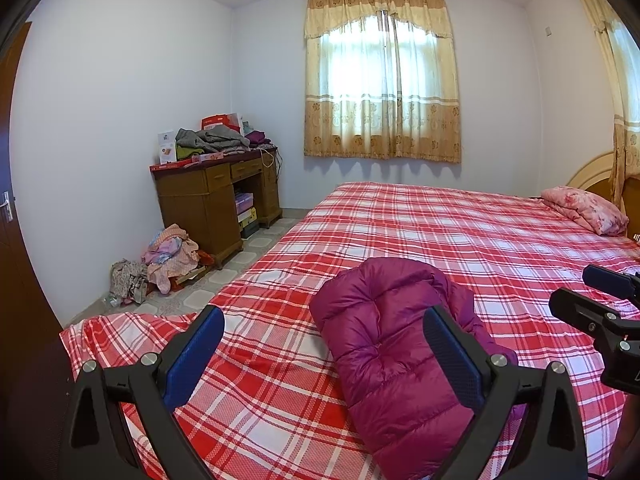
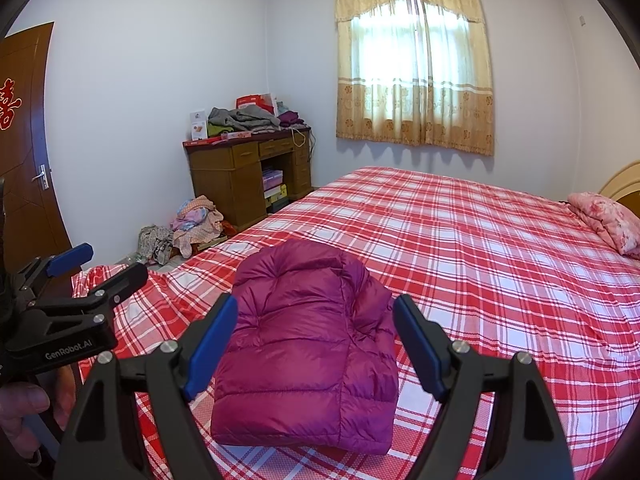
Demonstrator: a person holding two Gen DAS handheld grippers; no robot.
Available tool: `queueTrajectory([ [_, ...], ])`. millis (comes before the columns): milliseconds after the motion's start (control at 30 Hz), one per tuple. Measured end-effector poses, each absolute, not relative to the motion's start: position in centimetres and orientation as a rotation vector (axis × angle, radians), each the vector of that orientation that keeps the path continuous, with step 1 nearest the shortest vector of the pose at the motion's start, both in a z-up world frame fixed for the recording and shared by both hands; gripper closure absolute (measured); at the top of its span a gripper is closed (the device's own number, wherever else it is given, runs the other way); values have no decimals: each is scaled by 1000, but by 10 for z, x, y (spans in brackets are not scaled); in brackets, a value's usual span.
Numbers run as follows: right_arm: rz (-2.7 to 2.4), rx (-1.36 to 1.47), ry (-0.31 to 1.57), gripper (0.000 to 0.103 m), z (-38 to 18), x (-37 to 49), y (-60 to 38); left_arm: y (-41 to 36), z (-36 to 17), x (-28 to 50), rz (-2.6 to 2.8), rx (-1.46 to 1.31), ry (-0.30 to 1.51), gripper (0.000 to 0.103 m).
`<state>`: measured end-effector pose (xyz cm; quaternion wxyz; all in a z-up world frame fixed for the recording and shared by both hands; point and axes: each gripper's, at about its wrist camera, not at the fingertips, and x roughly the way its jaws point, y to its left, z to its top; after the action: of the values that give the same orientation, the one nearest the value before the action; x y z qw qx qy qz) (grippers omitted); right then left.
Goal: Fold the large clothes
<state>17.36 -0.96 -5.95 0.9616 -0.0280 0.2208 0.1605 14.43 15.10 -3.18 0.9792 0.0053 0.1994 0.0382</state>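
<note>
A: How do the fingers stand?
B: Both pairs are spread with nothing between them. The left gripper (image 1: pixel 324 344) and the right gripper (image 2: pixel 316 340) hover above the bed (image 2: pixel 480 248).

A: And the jacket?
B: The purple puffer jacket (image 2: pixel 308 344) lies folded on the red plaid sheet near the bed's near edge, just beyond the blue fingers (image 2: pixel 212 344), untouched.

A: Farther out?
B: A cluttered wooden desk (image 2: pixel 228 176), a curtained window (image 2: pixel 414 64).
</note>
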Motion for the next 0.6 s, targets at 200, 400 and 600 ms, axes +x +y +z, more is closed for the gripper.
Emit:
queueTrajectory([
  [200,325,-54,435,21,-60,172,-8,151,-32,144,70,16,402,3],
  [400,324,-54,434,21,-60,171,-8,151,-32,145,79,25,398,3],
  [600,325,-54,434,20,-60,171,-9,151,-36,149,92,24,412,3],
])
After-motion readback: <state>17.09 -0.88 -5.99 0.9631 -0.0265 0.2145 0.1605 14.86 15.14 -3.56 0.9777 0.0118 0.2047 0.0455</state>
